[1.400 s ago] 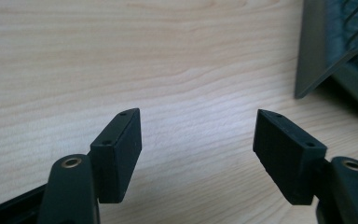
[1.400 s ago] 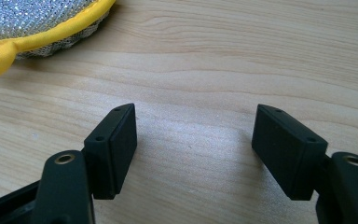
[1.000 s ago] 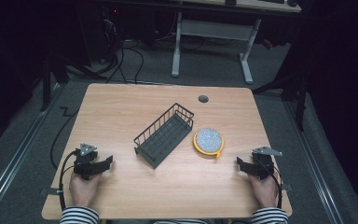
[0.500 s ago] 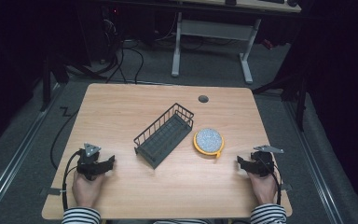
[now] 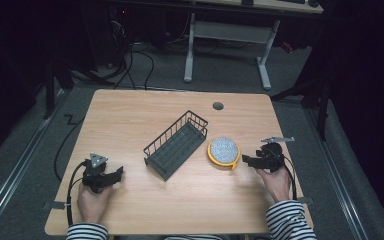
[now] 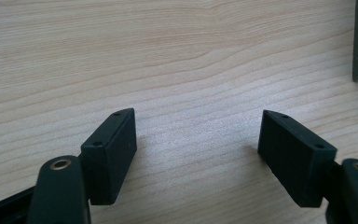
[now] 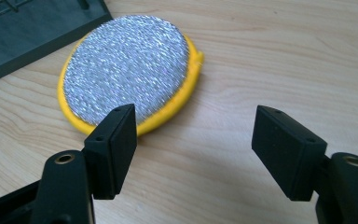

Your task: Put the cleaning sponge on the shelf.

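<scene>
Desk [image 5: 130,115]: light wood top, round grommet hole [image 5: 218,106] near the far edge.

Wire basket [image 5: 176,144]: dark, oblong, empty, at desk centre, set diagonally from near-left to far-right.

Scouring pad [image 5: 223,150]: round, silvery mesh face on a yellow backing, lying flat just right of the basket's far end. Seen close in the right gripper view [image 7: 128,70], beside a corner of the basket base [image 7: 32,28].

Left gripper [image 5: 111,176]: held low at the near-left of the desk, pointing right toward the basket, well apart from it. Fingers [image 6: 114,149] spread wide, gripping nothing, bare wood between them.

Right gripper [image 5: 246,160]: held at the near-right, pointing left, just beside the scouring pad. Fingers [image 7: 116,142] spread wide, empty; left finger overlapping the pad's near rim in the right gripper view, contact not determinable.

Striped sleeves [image 5: 290,222] at the near edge.
</scene>
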{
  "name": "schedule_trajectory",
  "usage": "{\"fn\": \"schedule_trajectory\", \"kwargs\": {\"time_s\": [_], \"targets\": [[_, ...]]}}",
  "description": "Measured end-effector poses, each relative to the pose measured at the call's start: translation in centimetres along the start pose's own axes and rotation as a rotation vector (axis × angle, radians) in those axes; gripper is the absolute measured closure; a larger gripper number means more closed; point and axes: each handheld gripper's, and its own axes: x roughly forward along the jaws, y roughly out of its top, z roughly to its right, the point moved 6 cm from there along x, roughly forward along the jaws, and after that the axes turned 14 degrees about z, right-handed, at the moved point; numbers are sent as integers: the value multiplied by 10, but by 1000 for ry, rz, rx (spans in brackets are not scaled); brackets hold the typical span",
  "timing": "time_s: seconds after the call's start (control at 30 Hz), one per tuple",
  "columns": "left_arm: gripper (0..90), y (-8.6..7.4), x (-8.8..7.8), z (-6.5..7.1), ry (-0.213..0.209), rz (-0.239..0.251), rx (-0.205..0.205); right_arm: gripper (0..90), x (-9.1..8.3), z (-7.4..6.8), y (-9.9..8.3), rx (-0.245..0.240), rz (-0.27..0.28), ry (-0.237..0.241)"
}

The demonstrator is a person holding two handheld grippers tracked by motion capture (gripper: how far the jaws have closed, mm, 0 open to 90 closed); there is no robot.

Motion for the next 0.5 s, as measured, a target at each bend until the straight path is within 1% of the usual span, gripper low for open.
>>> {"fn": "schedule_trajectory", "kwargs": {"time_s": [0.07,0.1,0.17,0.23,0.4,0.47,0.5], "targets": [[286,0,0,0,1,-1,1,306,6,-3,7,7,-27,18],[286,0,0,0,2,1,2,306,7,-4,9,5,-31,20],[293,0,0,0,4,1,1,308,12,-6,14,-5,-58,20],[300,0,0,0,3,1,0,310,18,-8,20,-27,-85,22],[306,0,0,0,-3,2,-3,315,31,-15,31,-33,-144,35],[308,1,0,0,-5,7,-12,315,36,-16,33,-43,-167,21],[309,1,0,-1,-7,7,-14,318,40,-16,34,-59,-182,11]]}}
